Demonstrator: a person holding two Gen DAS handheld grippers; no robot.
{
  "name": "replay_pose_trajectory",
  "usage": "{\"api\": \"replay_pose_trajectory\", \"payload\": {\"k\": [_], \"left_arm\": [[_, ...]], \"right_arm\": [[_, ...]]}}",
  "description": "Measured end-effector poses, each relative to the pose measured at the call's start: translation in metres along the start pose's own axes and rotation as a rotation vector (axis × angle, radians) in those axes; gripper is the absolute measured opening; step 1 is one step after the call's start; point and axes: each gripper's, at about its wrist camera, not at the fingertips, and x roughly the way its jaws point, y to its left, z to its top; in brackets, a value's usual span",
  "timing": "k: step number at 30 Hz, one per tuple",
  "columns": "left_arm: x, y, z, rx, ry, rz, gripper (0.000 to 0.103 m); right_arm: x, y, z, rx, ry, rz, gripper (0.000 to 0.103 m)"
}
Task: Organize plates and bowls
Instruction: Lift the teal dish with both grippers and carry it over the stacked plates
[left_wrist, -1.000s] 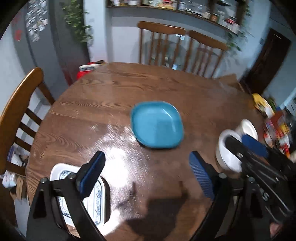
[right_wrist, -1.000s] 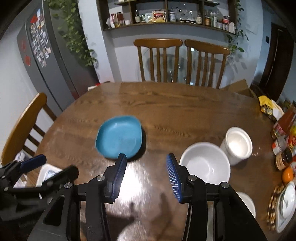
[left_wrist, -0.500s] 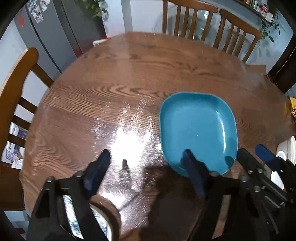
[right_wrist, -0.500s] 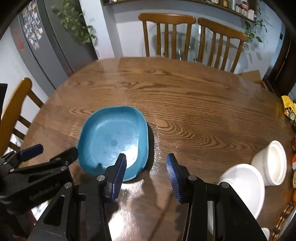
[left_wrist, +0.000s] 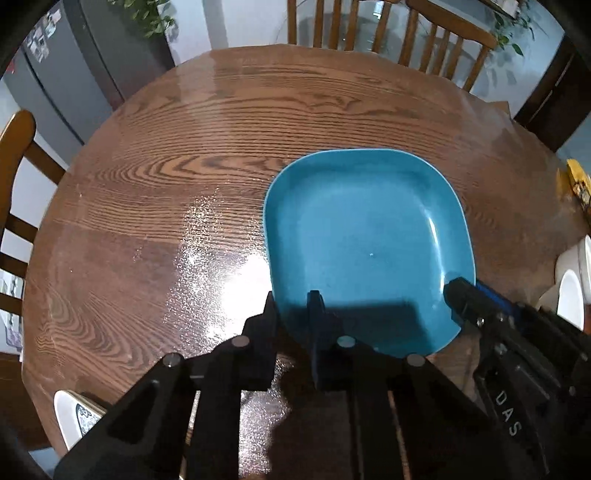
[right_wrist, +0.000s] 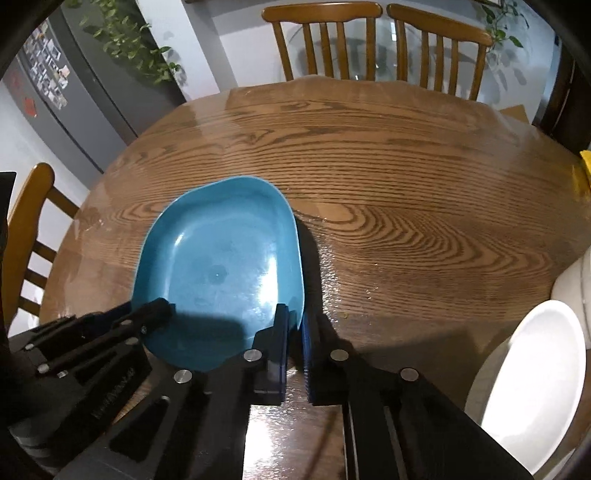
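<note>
A blue square plate (left_wrist: 369, 236) lies flat on the round wooden table (left_wrist: 221, 147). My left gripper (left_wrist: 293, 306) straddles its near left rim with one finger outside and one inside; its jaws are closing and the pads pinch the rim. My right gripper (right_wrist: 294, 325) is shut on the near right rim of the blue plate (right_wrist: 221, 258). Each wrist view also shows the other gripper at the plate's opposite near corner: the right gripper (left_wrist: 465, 299) and the left gripper (right_wrist: 159, 310).
White bowls (right_wrist: 535, 369) stand at the table's right edge, also seen as white bowls (left_wrist: 570, 299). A white patterned dish (left_wrist: 74, 413) sits near the front left edge. Wooden chairs (right_wrist: 369, 44) ring the table. A grey fridge (right_wrist: 74, 92) stands at the back left.
Both grippers have come down and forward from above the table to the blue plate. Their jaws, wide apart before, have closed onto its near rim.
</note>
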Motion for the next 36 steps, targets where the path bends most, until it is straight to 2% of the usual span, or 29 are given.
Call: {"api": "replay_pose_trajectory", "payload": {"k": [4,8,18,27,36], "left_arm": [[-0.004,0.004,-0.005,-0.002,-0.006,-0.023,0.012],[-0.024,-0.003,-0.016,0.039,-0.053,-0.006,0.012],[-0.094,-0.001,-0.046,0.068,-0.165,-0.024,0.013],[-0.130,0.018,-0.079,0.054,-0.214,-0.047,0.013],[-0.155,0.052,-0.117,0.040,-0.235,-0.066,0.012]], "right_arm": [[-0.002,-0.003,-0.002,0.031,0.008,0.034,0.006],[-0.014,-0.003,-0.006,0.042,-0.008,0.037,0.006],[-0.075,0.008,-0.023,0.046,-0.096,0.072,0.007],[-0.126,0.033,-0.057,-0.003,-0.169,0.101,0.007],[-0.149,0.063,-0.099,-0.027,-0.188,0.129,0.007]]}}
